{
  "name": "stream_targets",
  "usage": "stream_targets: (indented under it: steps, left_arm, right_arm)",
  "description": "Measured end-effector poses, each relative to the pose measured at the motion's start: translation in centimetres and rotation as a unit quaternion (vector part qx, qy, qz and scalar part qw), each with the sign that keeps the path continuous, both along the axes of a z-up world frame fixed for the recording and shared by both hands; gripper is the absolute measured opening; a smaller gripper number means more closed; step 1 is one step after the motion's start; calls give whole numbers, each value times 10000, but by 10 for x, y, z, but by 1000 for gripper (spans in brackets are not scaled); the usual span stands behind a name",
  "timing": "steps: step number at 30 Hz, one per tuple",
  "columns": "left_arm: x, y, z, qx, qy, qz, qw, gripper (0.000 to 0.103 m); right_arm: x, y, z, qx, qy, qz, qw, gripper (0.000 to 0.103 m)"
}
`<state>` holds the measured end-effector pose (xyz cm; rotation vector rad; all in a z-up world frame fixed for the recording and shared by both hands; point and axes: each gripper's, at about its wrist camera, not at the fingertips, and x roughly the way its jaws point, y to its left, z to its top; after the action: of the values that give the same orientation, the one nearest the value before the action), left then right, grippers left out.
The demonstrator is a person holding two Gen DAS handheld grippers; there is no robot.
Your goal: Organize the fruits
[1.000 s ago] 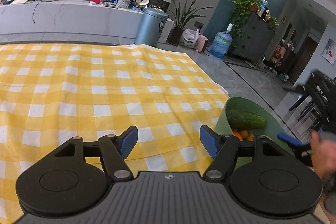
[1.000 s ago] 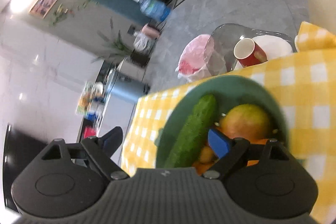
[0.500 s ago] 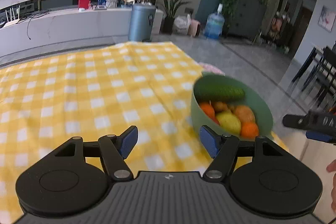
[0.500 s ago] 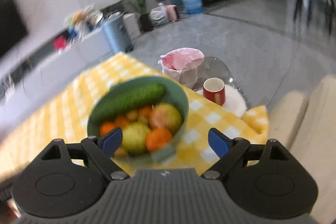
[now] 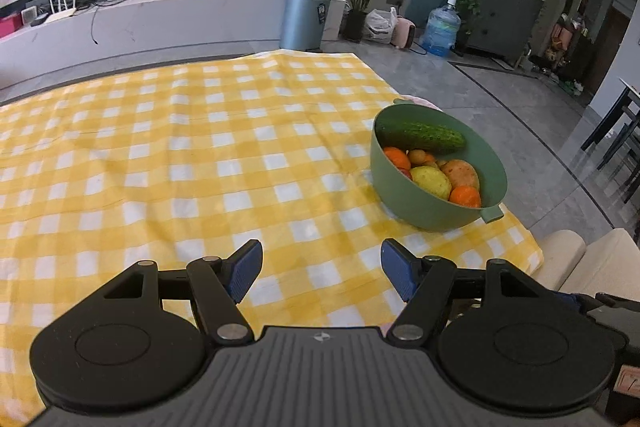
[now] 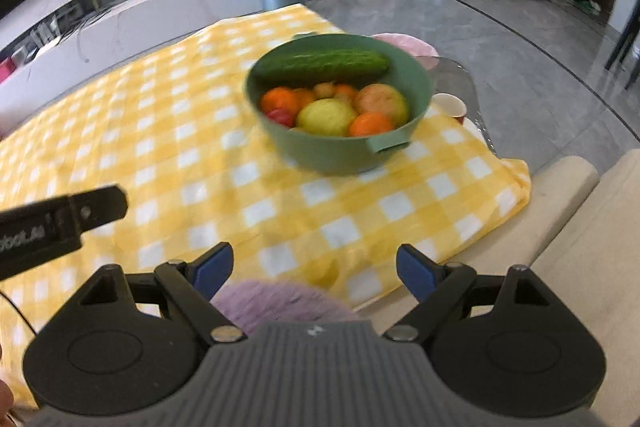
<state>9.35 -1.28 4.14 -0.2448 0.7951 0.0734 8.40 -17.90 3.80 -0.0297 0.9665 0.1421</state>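
Fruits are all sitting heaped in the green bowl (image 5: 440, 203) at the right end of the table; none is lying loose on the yellow checked cloth (image 5: 180, 155) that I can see. Reading left to right, I am holding the left gripper (image 5: 322, 269) over bare cloth, its blue pads spread wide with nothing between them. To its right the bowl is carrying a cucumber (image 5: 420, 137) laid across the far side, two oranges (image 5: 397, 158), a yellow lemon-like fruit (image 5: 430, 182), a reddish-yellow apple or similar (image 5: 460, 174), and some small orange pieces behind; a red one (image 6: 280, 115) is showing in the right wrist view. I am keeping the right gripper (image 6: 316, 273) low at the near table edge, likewise gaping and empty, above something purple and fuzzy (image 6: 280, 301).

This arrangement is fitting either fruit gathered into the bowl or fruit waiting to be sorted out of it, so I am not judging which step is in hand.
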Motion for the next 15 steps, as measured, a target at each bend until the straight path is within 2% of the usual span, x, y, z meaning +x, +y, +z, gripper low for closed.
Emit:
stream_targets:
  steps: [15]
  left_arm:
    - [-15,-4,-2,1,-138,-137,9998,80]
  right_arm:
    - [-23,27,12,-308,-140,160,9993,85]
